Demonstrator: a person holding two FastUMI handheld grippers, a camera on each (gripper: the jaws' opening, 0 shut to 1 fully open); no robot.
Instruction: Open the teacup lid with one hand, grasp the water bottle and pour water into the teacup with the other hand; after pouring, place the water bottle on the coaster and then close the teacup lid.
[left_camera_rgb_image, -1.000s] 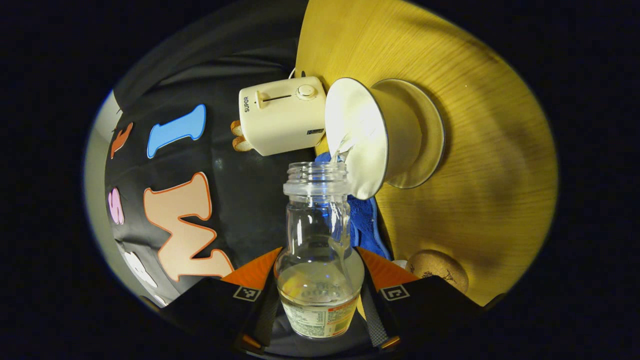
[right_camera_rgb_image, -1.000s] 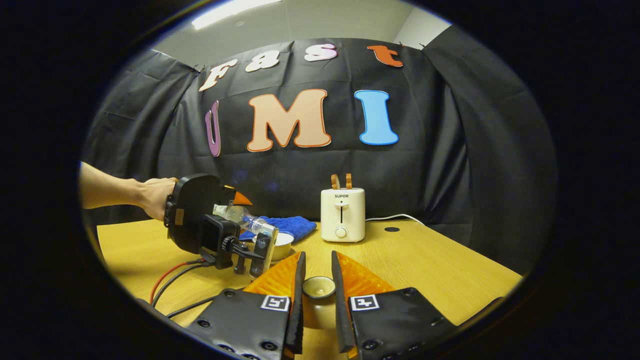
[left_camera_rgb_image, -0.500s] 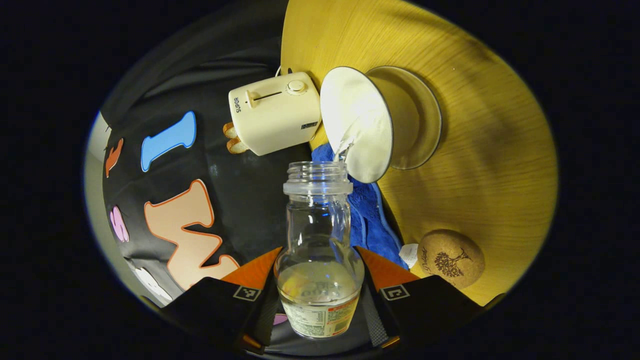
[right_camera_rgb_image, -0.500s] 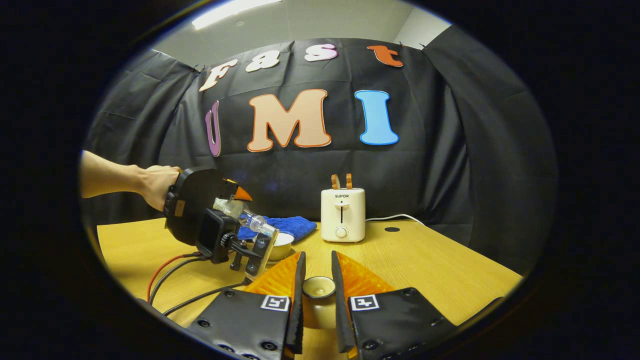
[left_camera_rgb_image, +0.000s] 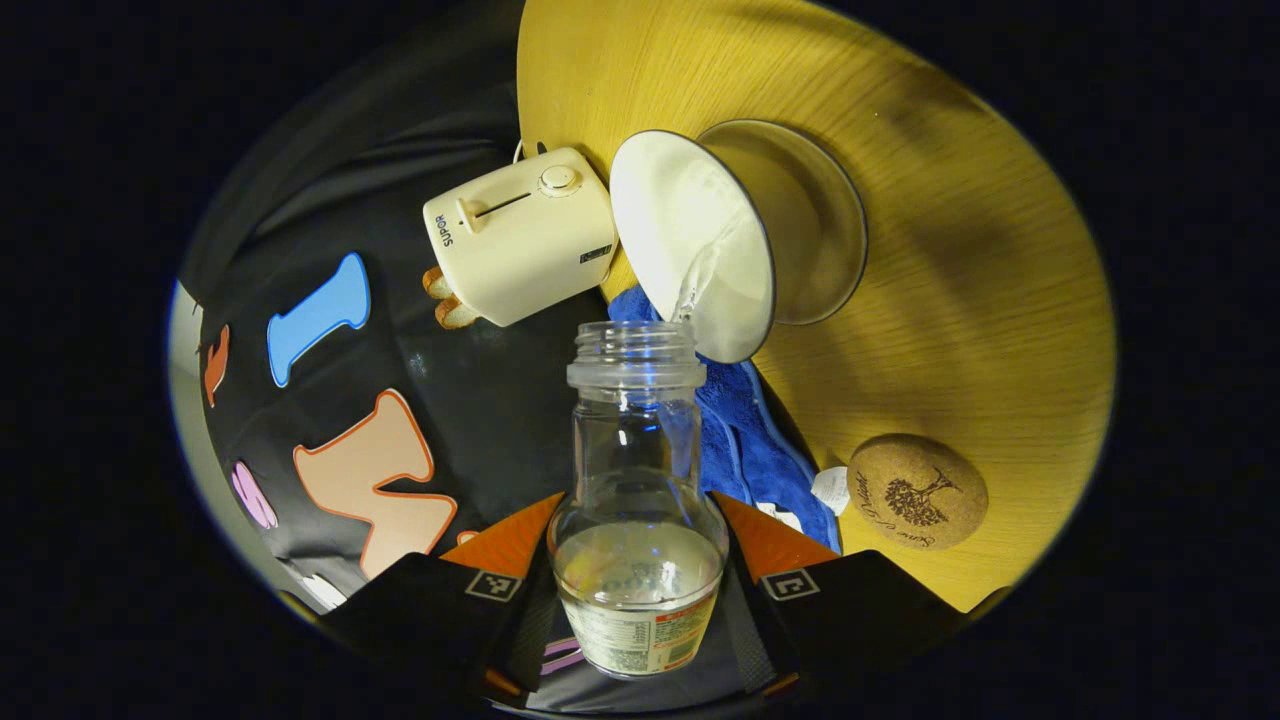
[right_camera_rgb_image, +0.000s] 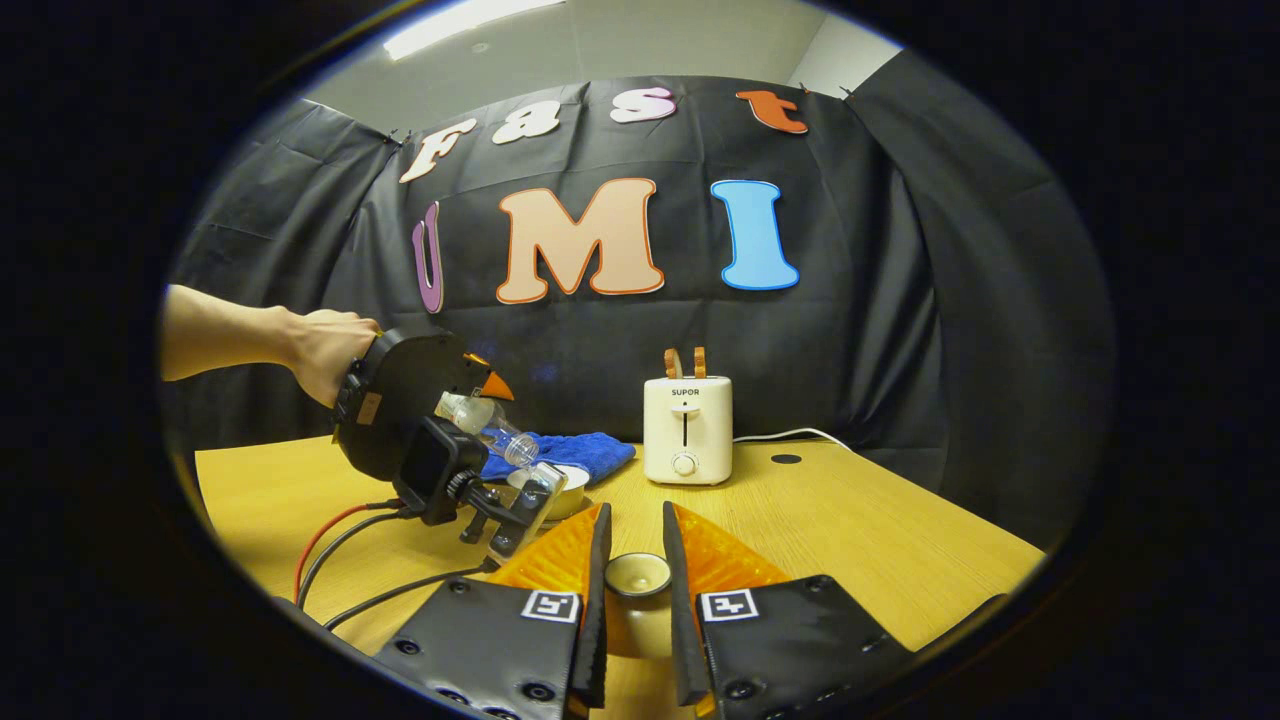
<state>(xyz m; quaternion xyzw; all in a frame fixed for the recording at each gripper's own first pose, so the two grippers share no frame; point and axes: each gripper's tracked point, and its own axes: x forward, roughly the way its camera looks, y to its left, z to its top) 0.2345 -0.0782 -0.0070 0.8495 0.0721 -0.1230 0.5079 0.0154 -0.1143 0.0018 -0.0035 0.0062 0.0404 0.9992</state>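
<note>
Over the teacup (left_camera_rgb_image: 700, 240), my left gripper (left_camera_rgb_image: 637, 545) pinches the tilted water bottle (left_camera_rgb_image: 637, 520); my right gripper (right_camera_rgb_image: 634, 578) clamps the lid (right_camera_rgb_image: 636, 574).

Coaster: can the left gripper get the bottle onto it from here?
Probably yes. The left gripper is shut on the water bottle, tilted over the teacup. The cork coaster lies bare on the table beside the blue cloth, nothing standing on it.
</note>
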